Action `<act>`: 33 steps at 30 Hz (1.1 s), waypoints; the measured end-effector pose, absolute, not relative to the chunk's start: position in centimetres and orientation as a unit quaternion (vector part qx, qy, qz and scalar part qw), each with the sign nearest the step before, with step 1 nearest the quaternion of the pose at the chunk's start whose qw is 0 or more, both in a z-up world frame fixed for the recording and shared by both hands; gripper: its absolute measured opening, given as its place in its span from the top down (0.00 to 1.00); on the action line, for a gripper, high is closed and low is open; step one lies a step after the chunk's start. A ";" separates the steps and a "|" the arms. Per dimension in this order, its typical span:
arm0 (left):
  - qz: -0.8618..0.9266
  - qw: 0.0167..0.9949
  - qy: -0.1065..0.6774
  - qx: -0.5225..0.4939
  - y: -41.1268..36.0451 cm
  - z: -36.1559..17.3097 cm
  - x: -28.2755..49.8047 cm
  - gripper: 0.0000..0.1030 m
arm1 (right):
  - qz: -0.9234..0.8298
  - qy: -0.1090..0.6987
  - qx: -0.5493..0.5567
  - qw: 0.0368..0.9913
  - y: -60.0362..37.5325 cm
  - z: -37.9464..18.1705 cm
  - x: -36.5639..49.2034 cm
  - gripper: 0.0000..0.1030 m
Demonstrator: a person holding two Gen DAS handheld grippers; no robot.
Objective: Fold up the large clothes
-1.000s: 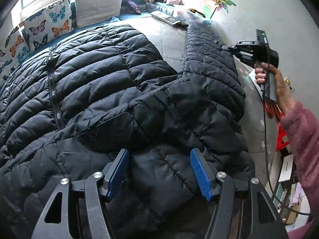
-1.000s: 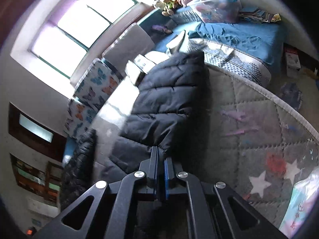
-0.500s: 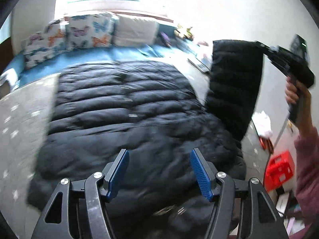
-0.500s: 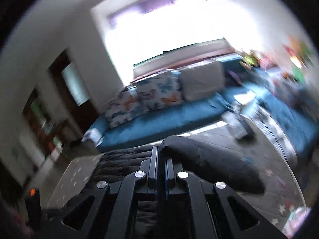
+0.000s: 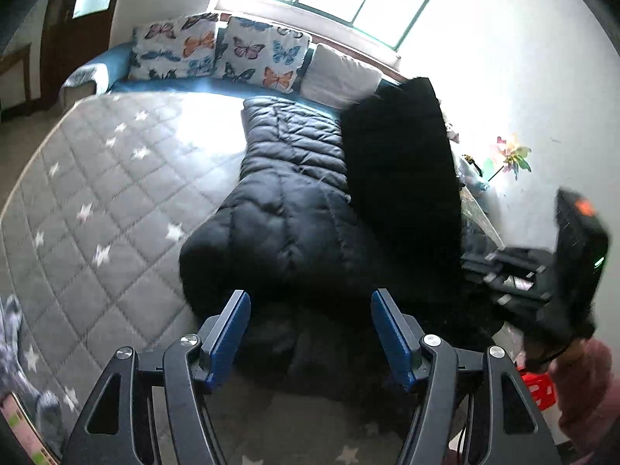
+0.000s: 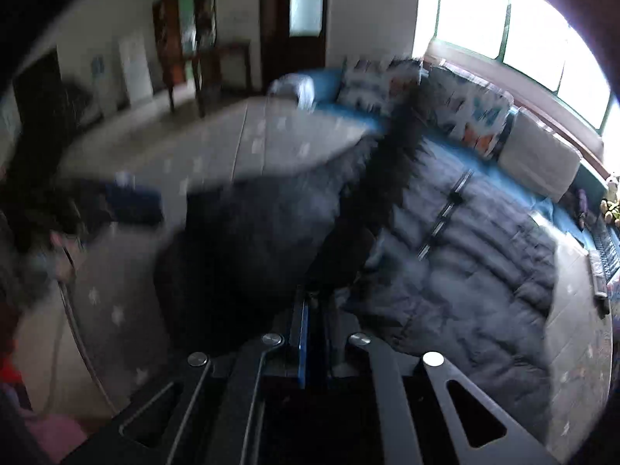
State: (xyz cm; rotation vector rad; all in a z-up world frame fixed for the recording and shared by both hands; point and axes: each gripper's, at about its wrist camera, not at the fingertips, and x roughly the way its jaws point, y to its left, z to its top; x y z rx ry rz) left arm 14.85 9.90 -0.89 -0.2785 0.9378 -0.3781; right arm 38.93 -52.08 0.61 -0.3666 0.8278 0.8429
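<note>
Here, jacket (image 5: 286, 209): black puffer, spread on the star-quilted mattress (image 5: 97, 193).
Sleeve (image 5: 403, 170): lifted above the body.
Right claw (image 6: 316, 302): pinching the sleeve, jaws opening.
Left claw (image 5: 308, 329): apart, empty, above the jacket.

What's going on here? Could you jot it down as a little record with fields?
Place: quilted grey mattress with white stars, by a window
Garment: black puffer jacket spread on the mattress
Sleeve: sleeve lifted above the jacket's body
Right gripper: jaws starting to open, sleeve fabric between them
Left gripper: open, nothing between its pads, over the jacket's near edge
Behind: butterfly cushions and a plain white cushion
Picture quality: right wrist view blurred
</note>
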 end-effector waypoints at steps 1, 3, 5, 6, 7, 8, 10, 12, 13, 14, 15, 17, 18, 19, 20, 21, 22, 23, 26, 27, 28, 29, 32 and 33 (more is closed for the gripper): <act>-0.183 0.864 0.448 -0.136 10.2 -1.1 14.6 0.33 | 0.392 0.395 -0.173 0.812 -52.0 0.0 38.9 0.89; -0.185 0.864 0.446 -0.142 10.4 -1.2 14.4 0.33 | 0.392 0.402 -0.185 0.806 -52.2 -0.3 38.3 0.87; -0.190 0.864 0.441 -0.151 10.1 -0.9 14.2 0.33 | 0.391 0.403 -0.194 0.804 -52.3 0.0 38.2 0.86; -0.196 0.864 0.437 -0.157 10.0 -0.8 14.3 0.33 | 0.389 0.403 -0.201 0.804 -52.5 0.3 38.2 0.84; -0.198 0.864 0.433 -0.161 10.0 -0.6 14.3 0.33 | 0.390 0.404 -0.204 0.802 -52.3 0.8 37.5 0.79; -0.197 0.866 0.430 -0.163 10.0 -0.5 14.4 0.33 | 0.393 0.404 -0.205 0.800 -52.1 1.0 37.2 0.71; -0.195 0.864 0.431 -0.170 10.1 -0.5 14.7 0.33 | 0.411 0.410 -0.183 0.793 -53.1 2.0 36.6 0.60; -0.191 0.864 0.431 -0.180 10.4 -0.3 15.1 0.33 | 0.426 0.409 -0.163 0.790 -54.1 2.7 35.7 0.56; -0.187 0.865 0.428 -0.183 10.5 -0.1 15.2 0.33 | 0.428 0.408 -0.155 0.792 -54.6 3.2 35.8 0.56; -0.178 0.869 0.424 -0.184 10.6 0.2 15.3 0.33 | 0.427 0.406 -0.151 0.794 -55.1 3.4 35.9 0.56; -0.164 0.874 0.420 -0.183 10.8 0.8 15.5 0.33 | 0.423 0.402 -0.139 0.800 -56.4 4.2 36.1 0.56; -0.136 0.884 0.410 -0.178 10.7 1.8 15.7 0.33 | 0.398 0.397 -0.128 0.817 -58.7 4.9 37.0 0.52; -0.126 0.890 0.401 -0.174 10.5 2.5 15.7 0.33 | 0.378 0.395 -0.125 0.828 -59.9 5.1 37.6 0.51; -0.120 0.896 0.392 -0.171 10.2 3.1 15.6 0.33 | 0.364 0.395 -0.123 0.834 -60.8 5.0 38.3 0.49; -0.118 0.900 0.385 -0.169 9.9 3.7 15.5 0.33 | 0.338 0.400 -0.114 0.844 -62.3 4.8 39.4 0.49; -0.121 0.904 0.375 -0.166 9.4 4.4 15.5 0.33 | 0.318 0.407 -0.104 0.850 -63.6 4.5 40.4 0.49; -0.129 0.905 0.370 -0.164 8.8 4.9 15.6 0.33 | 0.300 0.414 -0.096 0.854 -64.6 4.0 41.3 0.49; -0.139 0.905 0.367 -0.162 8.2 5.2 15.8 0.33 | 0.283 0.420 -0.088 0.858 -65.5 3.4 42.2 0.49; -0.175 0.896 0.379 -0.149 5.8 5.3 17.5 0.33 | 0.243 0.444 -0.050 0.861 -68.1 1.3 44.4 0.49; -0.181 0.892 0.388 -0.142 5.0 4.9 18.4 0.33 | 0.232 0.453 -0.031 0.860 -68.8 0.2 45.1 0.49; -0.186 0.888 0.398 -0.135 4.3 4.3 19.2 0.33 | 0.231 0.459 -0.020 0.858 -69.2 -0.4 45.3 0.49; -0.188 0.886 0.405 -0.129 3.9 3.7 19.8 0.33 | 0.229 0.468 -0.011 0.854 -69.5 -1.3 45.6 0.49; -0.174 0.876 0.437 -0.107 3.0 0.9 21.6 0.33 | 0.228 0.484 -0.009 0.844 -69.3 -4.2 45.5 0.49; -0.171 0.872 0.447 -0.104 3.0 -0.2 21.9 0.33 | 0.229 0.484 -0.012 0.845 -69.2 -4.7 45.4 0.48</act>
